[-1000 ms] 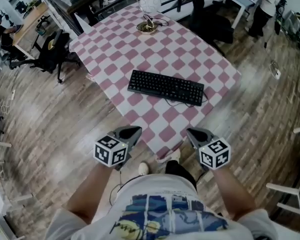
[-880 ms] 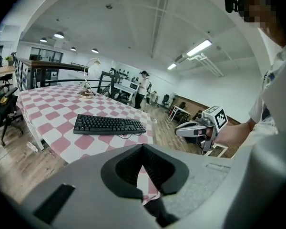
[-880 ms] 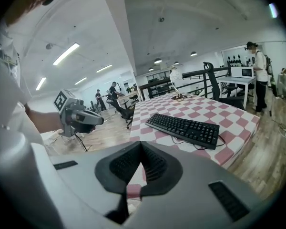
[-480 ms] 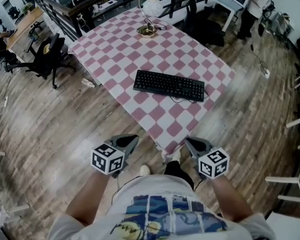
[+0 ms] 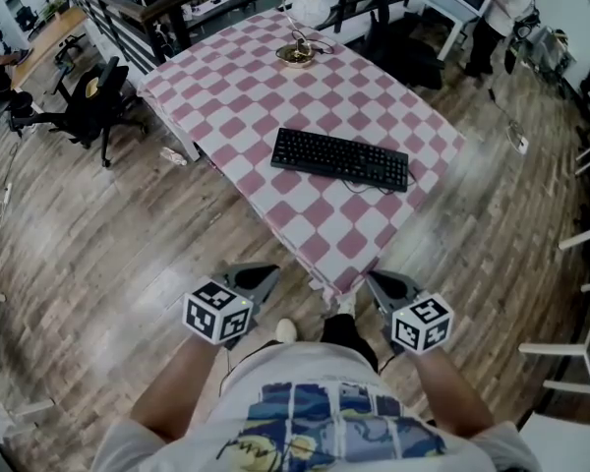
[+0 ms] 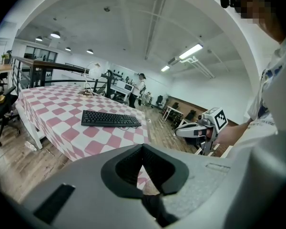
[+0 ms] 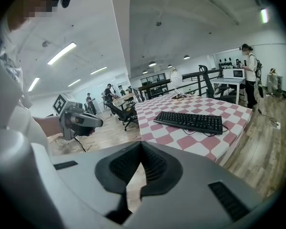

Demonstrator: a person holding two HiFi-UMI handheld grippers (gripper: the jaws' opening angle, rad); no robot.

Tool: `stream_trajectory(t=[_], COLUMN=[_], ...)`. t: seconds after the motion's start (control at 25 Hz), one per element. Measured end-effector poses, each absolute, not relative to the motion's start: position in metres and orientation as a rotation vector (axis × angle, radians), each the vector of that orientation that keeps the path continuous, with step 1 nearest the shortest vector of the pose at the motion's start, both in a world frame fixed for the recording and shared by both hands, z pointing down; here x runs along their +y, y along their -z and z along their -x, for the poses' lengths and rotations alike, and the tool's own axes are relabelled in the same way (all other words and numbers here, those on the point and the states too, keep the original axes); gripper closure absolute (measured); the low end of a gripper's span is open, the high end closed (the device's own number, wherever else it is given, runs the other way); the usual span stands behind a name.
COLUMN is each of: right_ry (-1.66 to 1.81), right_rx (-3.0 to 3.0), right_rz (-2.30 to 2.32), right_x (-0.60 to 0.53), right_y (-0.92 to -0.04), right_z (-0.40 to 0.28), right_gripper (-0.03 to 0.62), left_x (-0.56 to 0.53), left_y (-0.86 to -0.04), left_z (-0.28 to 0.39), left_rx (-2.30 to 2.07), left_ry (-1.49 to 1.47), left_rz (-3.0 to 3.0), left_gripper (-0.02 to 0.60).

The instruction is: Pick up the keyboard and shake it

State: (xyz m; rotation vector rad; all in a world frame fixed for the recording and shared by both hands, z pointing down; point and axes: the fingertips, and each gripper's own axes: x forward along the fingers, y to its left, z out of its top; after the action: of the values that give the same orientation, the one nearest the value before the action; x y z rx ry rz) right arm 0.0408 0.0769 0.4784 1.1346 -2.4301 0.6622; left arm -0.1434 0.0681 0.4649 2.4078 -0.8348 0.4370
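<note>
The black keyboard lay flat on the pink & white checked table, near its front corner. L gripper & R gripper were both pinched shut w/ nothing inside, over the wood floor, well apart from the keyboard.

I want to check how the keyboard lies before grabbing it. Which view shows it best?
The head view: the keyboard shows whole from above, lying askew on the checkered table. Both gripper views catch it small and foreshortened from the side.
</note>
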Motion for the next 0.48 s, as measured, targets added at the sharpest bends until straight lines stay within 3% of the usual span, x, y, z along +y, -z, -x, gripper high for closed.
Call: stream_trajectory(t=[0.48], right_ry=[-0.642], right_rx=[-2.44], right_rz=[-1.123], right_x=[0.089], right_y=[-0.471], right_z=[-0.026], right_gripper=[0.595], left_x=[0.082], left_y=[-0.463], left_z=[0.149], left_rx=[-0.817], left_ry=[-0.441], left_rz=[-2.411], left_gripper=[0.58])
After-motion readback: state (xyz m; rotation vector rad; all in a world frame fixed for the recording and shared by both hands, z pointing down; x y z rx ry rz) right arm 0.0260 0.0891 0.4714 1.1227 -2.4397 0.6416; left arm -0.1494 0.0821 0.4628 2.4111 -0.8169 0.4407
